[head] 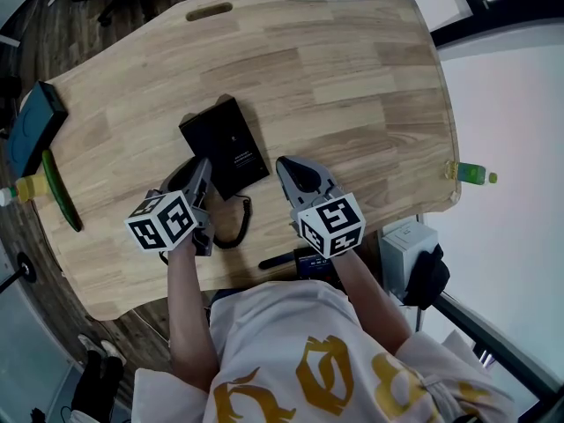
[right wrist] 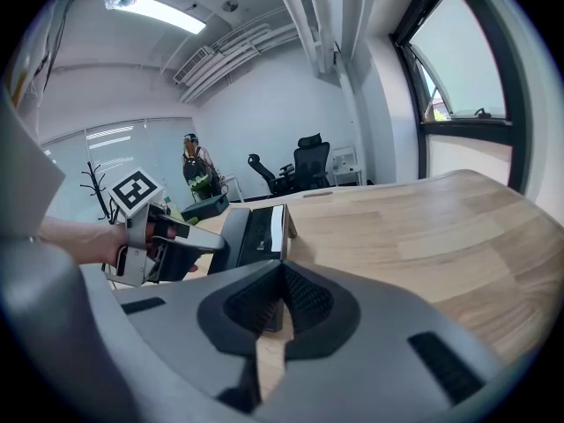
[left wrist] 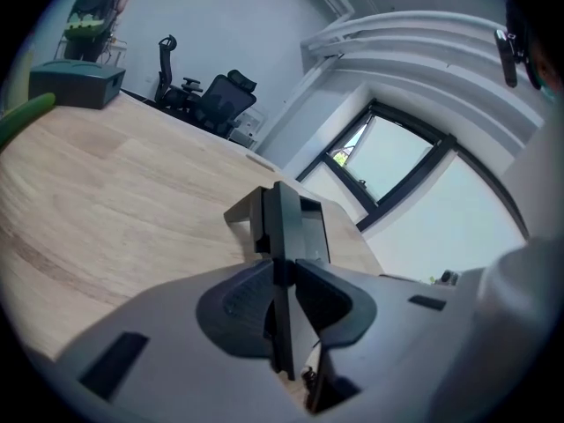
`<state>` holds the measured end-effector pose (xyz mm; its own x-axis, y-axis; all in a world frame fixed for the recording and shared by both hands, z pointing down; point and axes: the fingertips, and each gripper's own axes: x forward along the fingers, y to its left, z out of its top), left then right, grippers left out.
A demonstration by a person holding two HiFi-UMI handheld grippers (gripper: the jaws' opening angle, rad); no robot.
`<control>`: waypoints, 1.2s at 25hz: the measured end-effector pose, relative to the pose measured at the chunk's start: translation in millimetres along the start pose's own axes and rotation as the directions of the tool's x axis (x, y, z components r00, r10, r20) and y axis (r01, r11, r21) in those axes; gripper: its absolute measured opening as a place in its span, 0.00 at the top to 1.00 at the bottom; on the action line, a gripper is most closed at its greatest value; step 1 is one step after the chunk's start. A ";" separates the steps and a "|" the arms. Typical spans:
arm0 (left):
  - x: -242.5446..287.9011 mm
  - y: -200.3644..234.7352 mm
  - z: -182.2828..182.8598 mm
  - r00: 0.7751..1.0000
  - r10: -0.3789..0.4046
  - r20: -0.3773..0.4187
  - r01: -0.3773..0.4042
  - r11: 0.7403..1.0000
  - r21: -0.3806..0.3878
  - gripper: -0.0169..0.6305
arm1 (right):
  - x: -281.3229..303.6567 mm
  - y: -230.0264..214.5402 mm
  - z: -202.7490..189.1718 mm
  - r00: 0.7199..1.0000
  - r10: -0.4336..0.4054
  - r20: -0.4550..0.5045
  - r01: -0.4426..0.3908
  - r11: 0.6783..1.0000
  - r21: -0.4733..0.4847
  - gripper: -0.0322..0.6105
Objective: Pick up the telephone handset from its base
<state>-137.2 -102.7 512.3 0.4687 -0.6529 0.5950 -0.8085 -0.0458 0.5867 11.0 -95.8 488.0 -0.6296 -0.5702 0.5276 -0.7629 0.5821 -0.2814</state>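
The pale wooden desk (head: 352,77) carries a black base (head: 225,144) left of centre. The handset (left wrist: 280,223), black and slim, lies along the base's 8 o'clock side, its long axis running 11 to 5 o'clock. The left gripper (left wrist: 284,267) is clamped on it. The right gripper (right wrist: 282,271) is closed, empty.

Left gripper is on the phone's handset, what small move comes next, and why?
Probably lift the left gripper straight up a little: its jaws are clamped on the handset, which sits on the base, and the coiled cord lies loose beside it, so a short rise should free it.
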 end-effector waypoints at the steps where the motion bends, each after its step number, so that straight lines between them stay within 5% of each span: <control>1: -1.5 -1.8 0.3 1.000 -0.013 0.000 0.013 1.000 -0.002 0.85 | -1.5 -0.7 0.3 1.000 -0.004 0.002 0.004 1.000 0.001 0.94; 17: 9.1 5.5 0.5 0.996 -0.082 0.036 0.085 0.992 -0.092 0.84 | -8.7 0.5 -9.8 1.000 -0.024 -0.008 0.024 1.000 0.018 0.94; 30: -9.7 -11.3 1.0 0.971 -0.213 0.108 0.226 0.965 -0.131 0.86 | -16.1 -2.3 0.8 0.999 -0.032 0.015 0.032 0.999 0.019 0.94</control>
<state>-133.0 -96.6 499.3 0.5892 -0.7057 0.3935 -0.6275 -0.0927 0.7731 22.8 -88.4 479.5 -0.6071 -0.5974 0.5239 -0.7851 0.5527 -0.2795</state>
